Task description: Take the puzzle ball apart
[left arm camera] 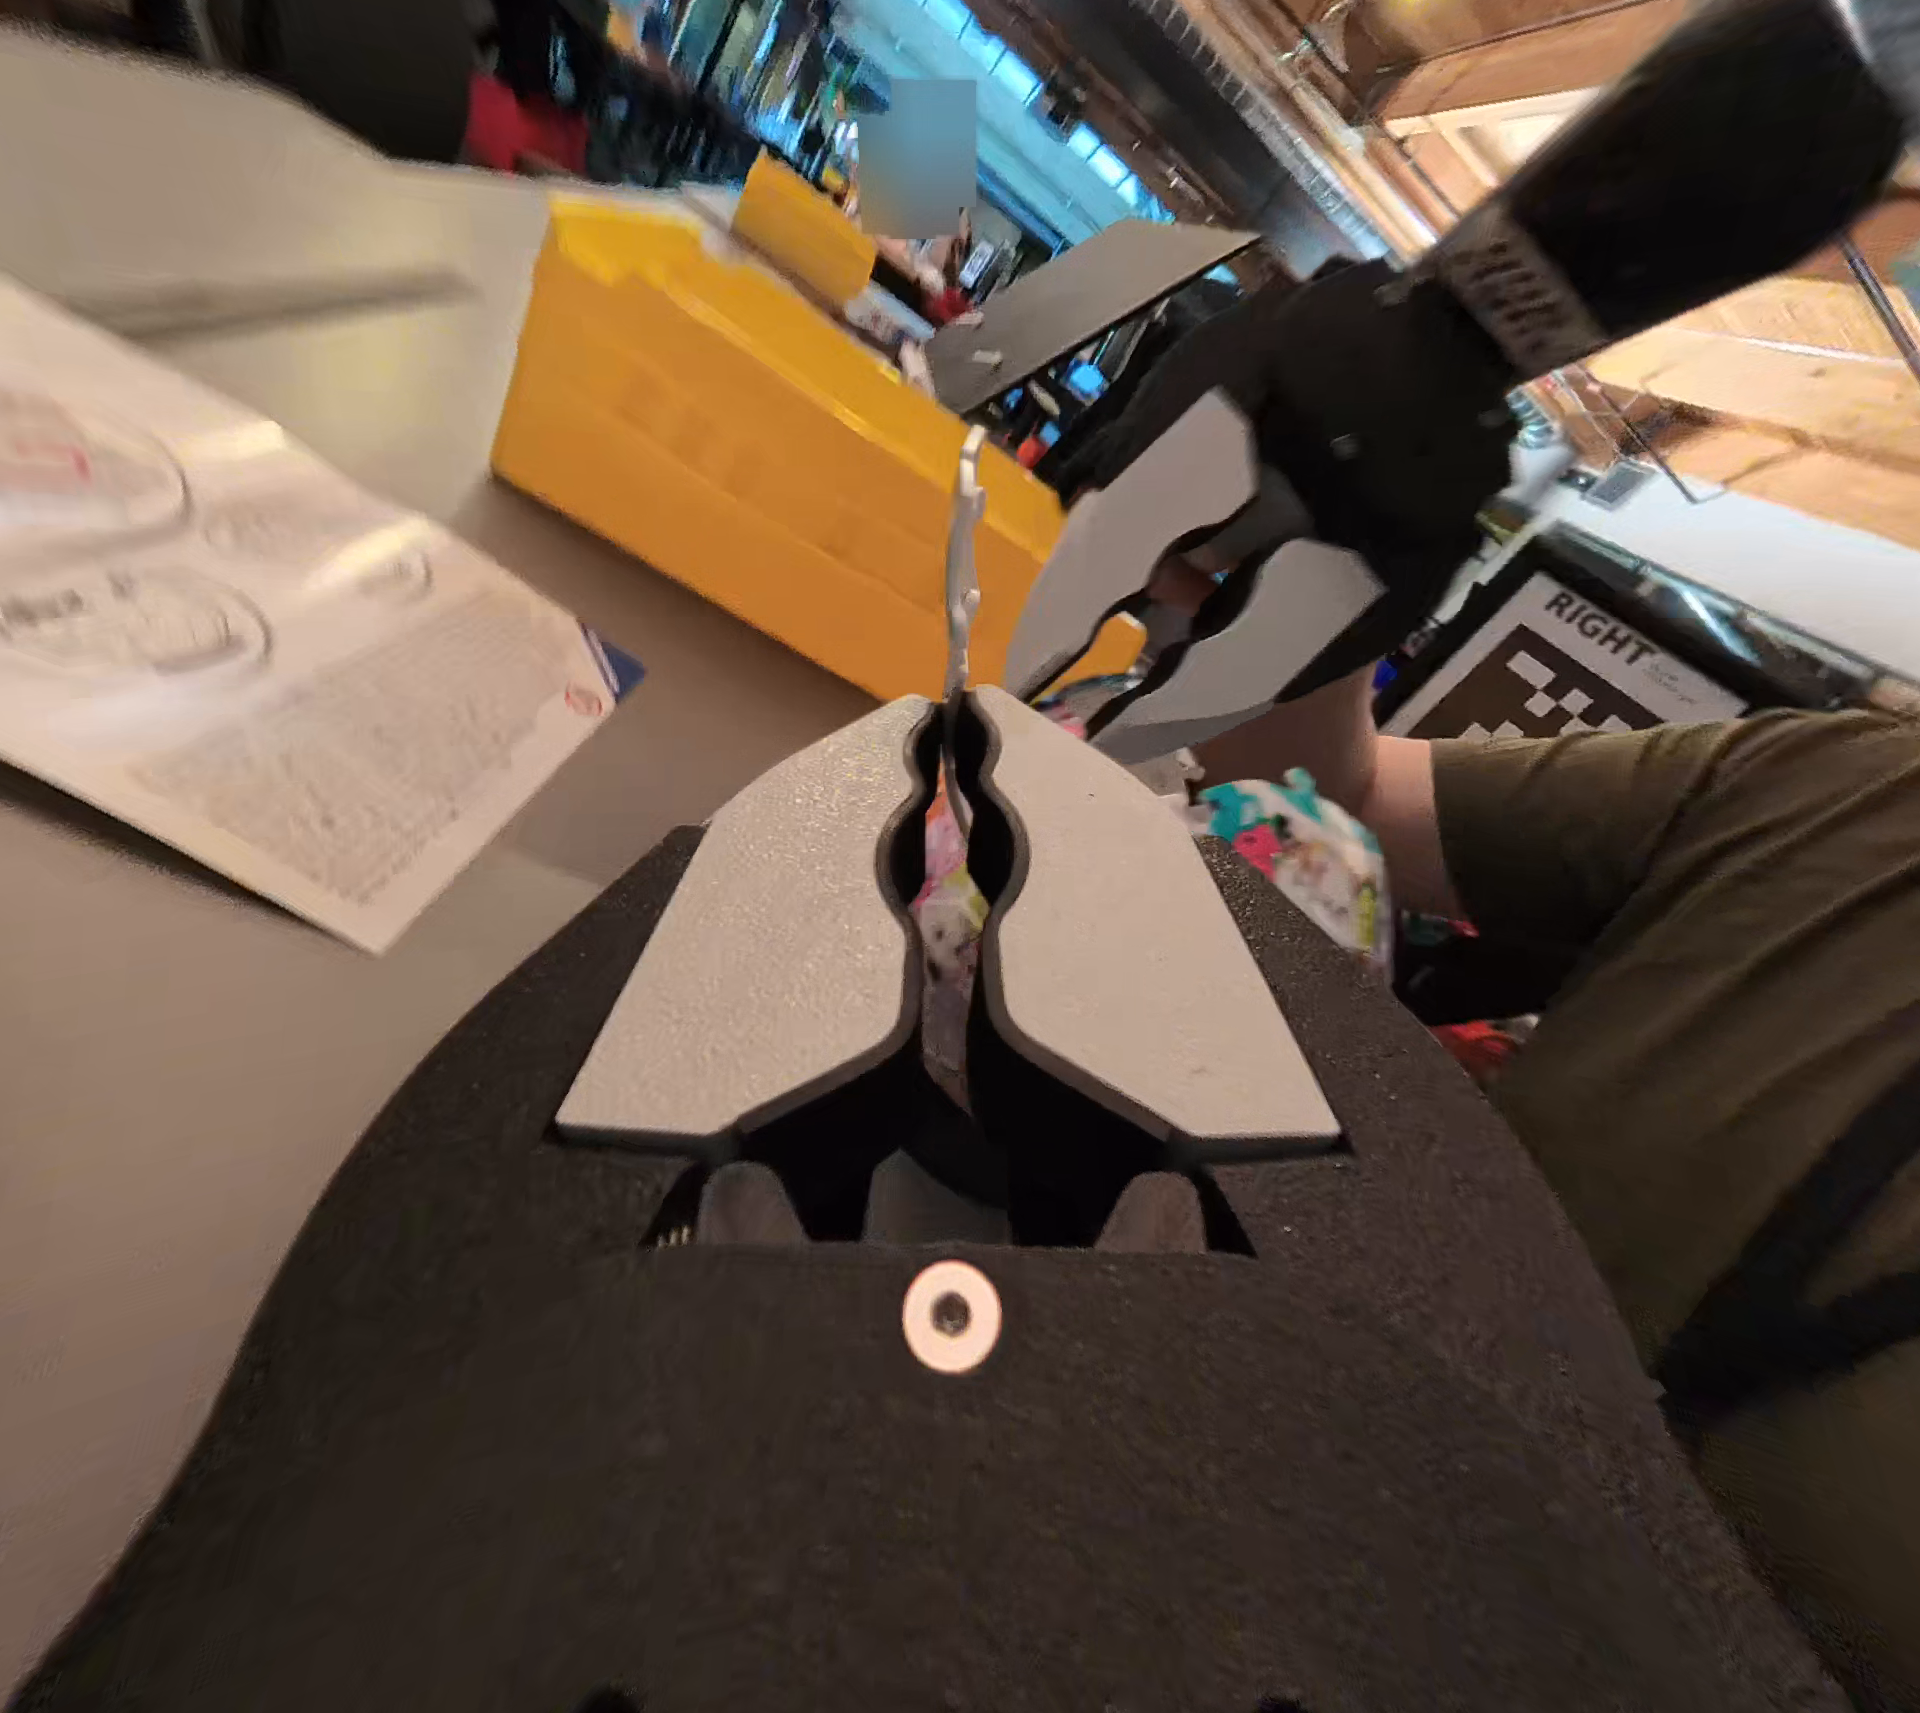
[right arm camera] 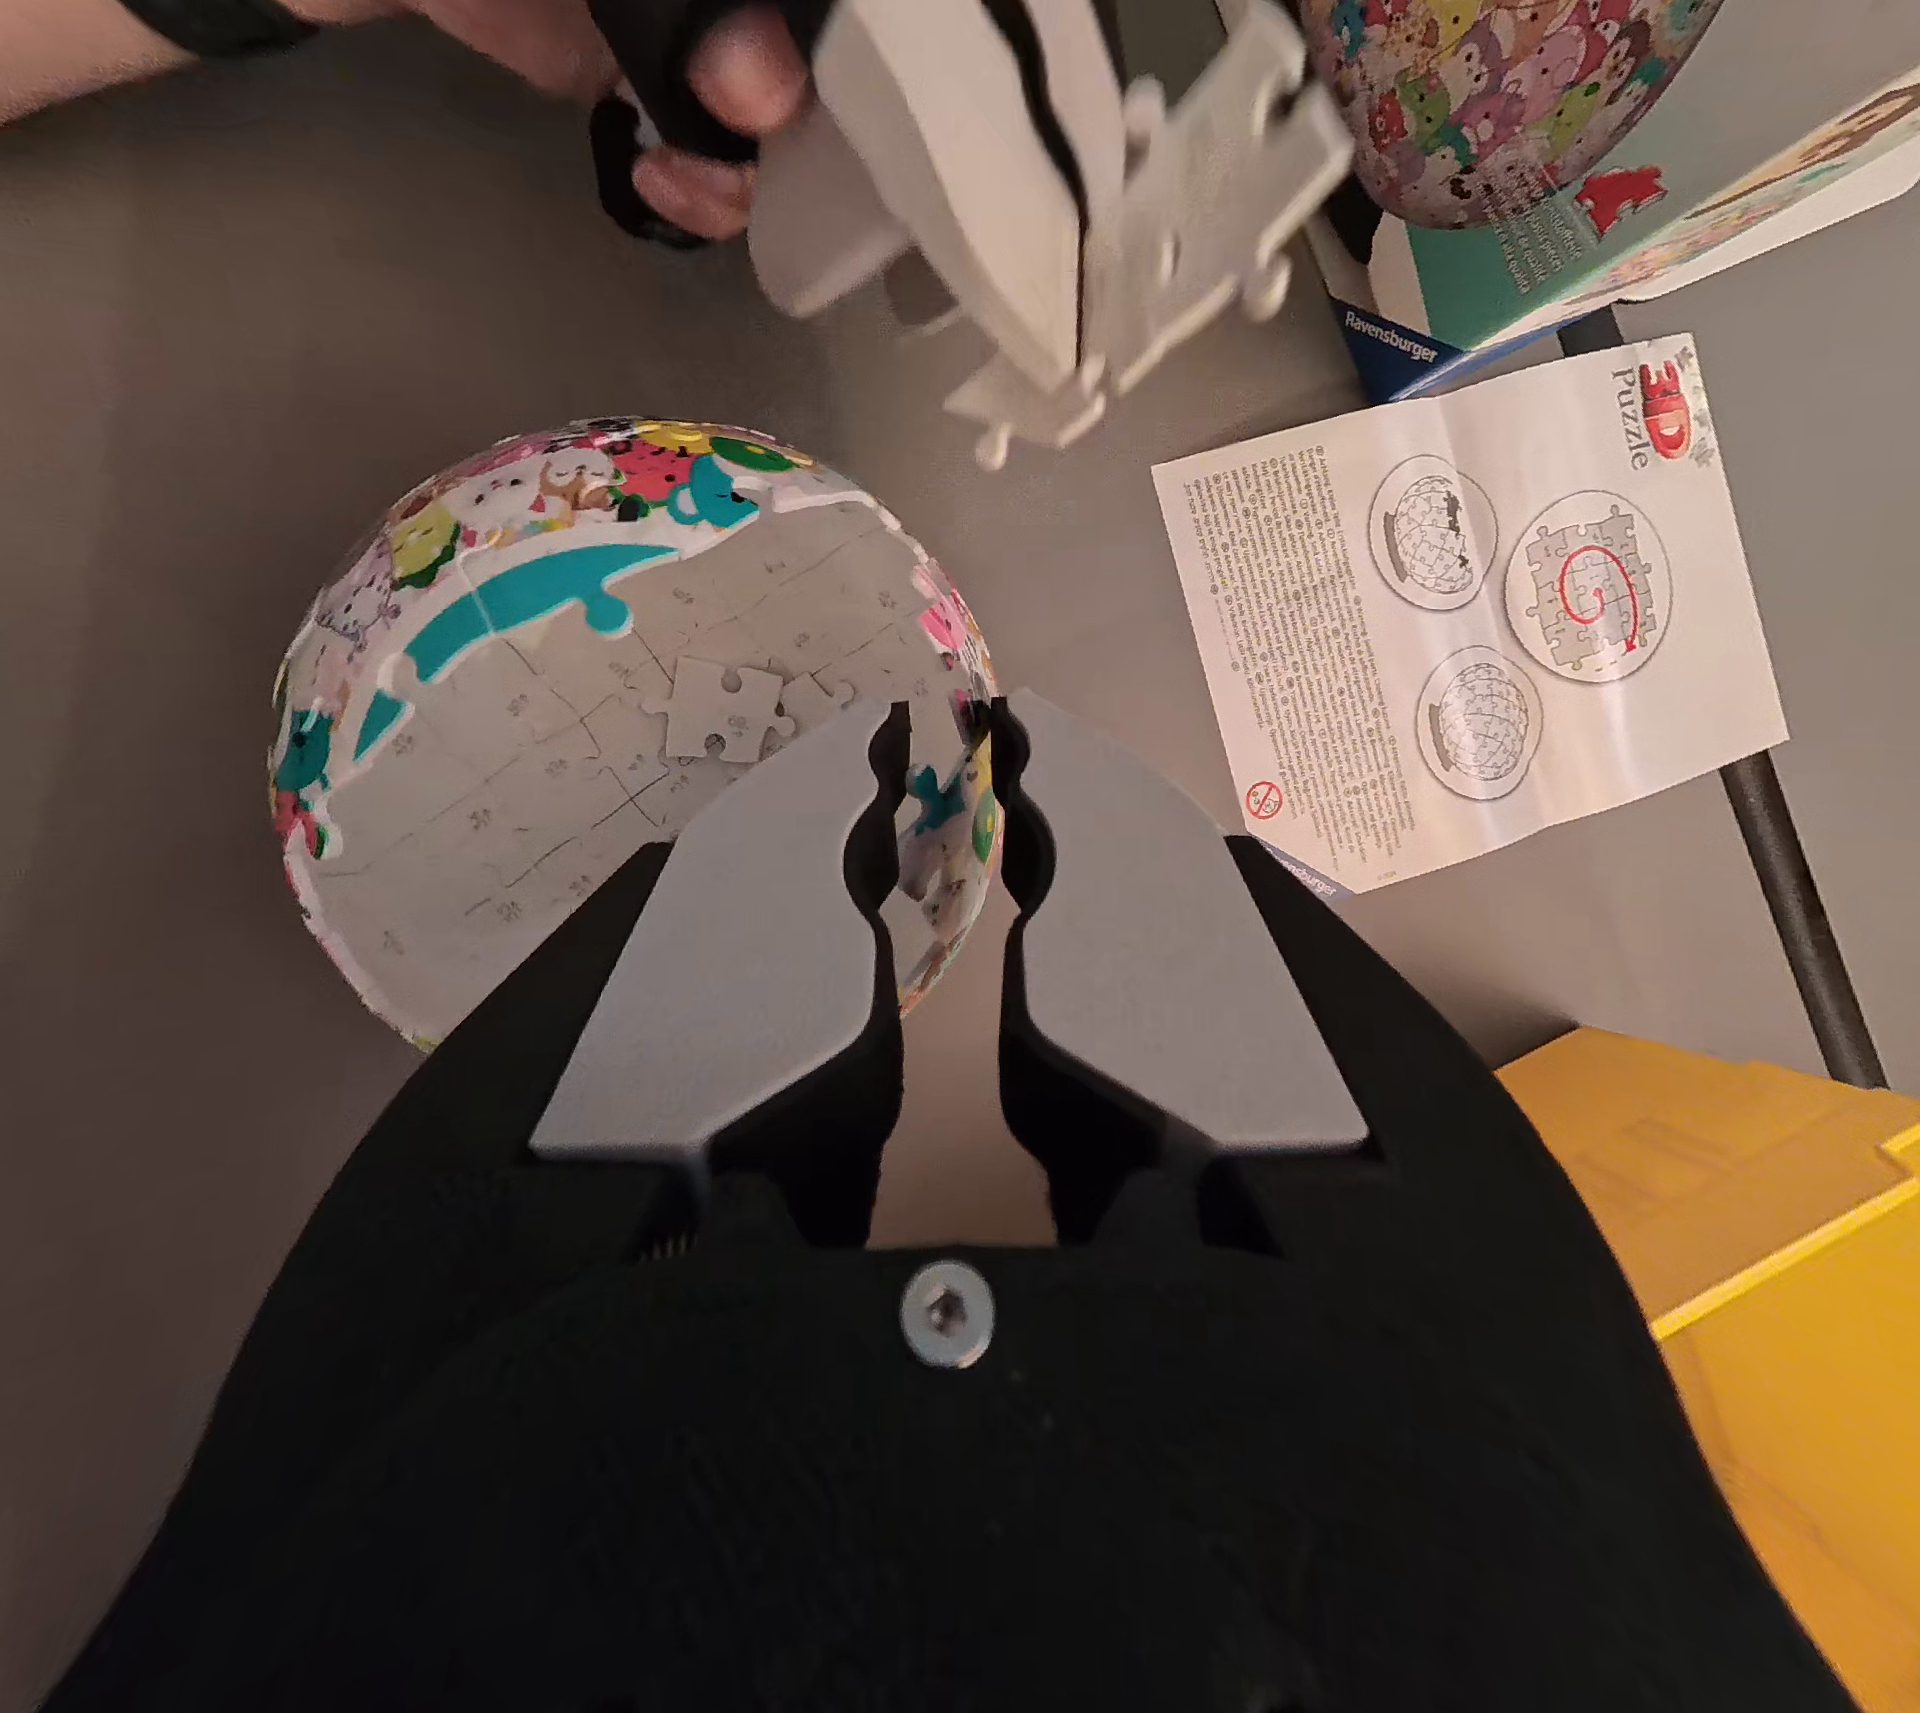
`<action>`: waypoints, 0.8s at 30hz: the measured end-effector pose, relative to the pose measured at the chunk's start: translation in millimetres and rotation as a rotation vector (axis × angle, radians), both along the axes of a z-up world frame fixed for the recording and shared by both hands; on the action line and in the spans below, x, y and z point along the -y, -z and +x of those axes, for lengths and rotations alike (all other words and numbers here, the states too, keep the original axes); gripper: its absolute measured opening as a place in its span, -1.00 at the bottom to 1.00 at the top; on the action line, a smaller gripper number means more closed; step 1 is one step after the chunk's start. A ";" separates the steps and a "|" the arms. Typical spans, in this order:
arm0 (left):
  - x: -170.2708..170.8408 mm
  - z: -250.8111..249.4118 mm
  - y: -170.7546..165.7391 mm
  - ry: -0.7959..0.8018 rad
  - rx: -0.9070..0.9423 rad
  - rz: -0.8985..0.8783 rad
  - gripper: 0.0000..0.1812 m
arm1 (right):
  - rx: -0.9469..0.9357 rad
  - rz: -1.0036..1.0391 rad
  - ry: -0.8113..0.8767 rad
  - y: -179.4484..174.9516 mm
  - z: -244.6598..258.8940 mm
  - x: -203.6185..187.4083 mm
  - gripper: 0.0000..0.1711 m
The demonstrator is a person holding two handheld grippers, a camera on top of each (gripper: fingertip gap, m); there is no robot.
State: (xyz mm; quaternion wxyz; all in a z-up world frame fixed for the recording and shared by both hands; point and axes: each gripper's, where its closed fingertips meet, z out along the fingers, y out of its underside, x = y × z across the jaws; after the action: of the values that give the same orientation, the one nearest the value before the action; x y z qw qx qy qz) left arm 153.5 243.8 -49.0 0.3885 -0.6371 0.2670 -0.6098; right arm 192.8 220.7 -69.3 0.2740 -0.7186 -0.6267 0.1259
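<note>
**Strip of pieces lifted clear of the ball**

The left gripper [right arm camera: 1081, 292] is pinched tight on a pale strip of joined puzzle pieces [right arm camera: 1216, 209], held up above the grey table [right arm camera: 156, 520]. Below sits the puzzle ball [right arm camera: 540, 728], opened, its plain inside showing, a loose piece [right arm camera: 722, 713] lying within. The right gripper [right arm camera: 948, 718] hangs over the ball's rim, jaws narrowly apart, holding nothing. An instruction sheet [right arm camera: 1475, 614], the puzzle box [right arm camera: 1538, 53] and a yellow bin [right arm camera: 1766, 1300] lie to the side.

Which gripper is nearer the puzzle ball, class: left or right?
Right. The right gripper hangs open directly over the puzzle ball. The left gripper is lifted off to the side, shut on a strip of pieces.
</note>
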 end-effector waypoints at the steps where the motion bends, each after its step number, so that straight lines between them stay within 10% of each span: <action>1: 1.0 -5.4 -9.5 -0.011 0.023 0.036 -0.98 | -0.001 -0.002 -0.001 -0.1 -0.1 0.2 -0.82; 7: 7.1 -12.6 -11.7 -0.028 -0.169 0.062 -0.98 | -0.120 -0.083 -0.013 -12.5 -8.2 5.2 -0.71; 15: 42.3 11.7 -41.2 0.045 -0.362 0.195 -0.98 | -0.750 -0.212 -0.049 -117.5 -20.3 13.0 -0.67; 24: 72.8 28.9 -64.0 0.080 -0.457 0.328 -0.97 | -0.775 -0.405 -0.153 -117.6 -27.2 38.7 -0.96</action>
State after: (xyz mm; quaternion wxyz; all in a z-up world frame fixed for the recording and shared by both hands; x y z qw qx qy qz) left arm 182.5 171.0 15.0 0.3917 -0.6757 0.4674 -0.4141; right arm 165.6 182.0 48.3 0.3325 -0.6092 -0.4917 0.5259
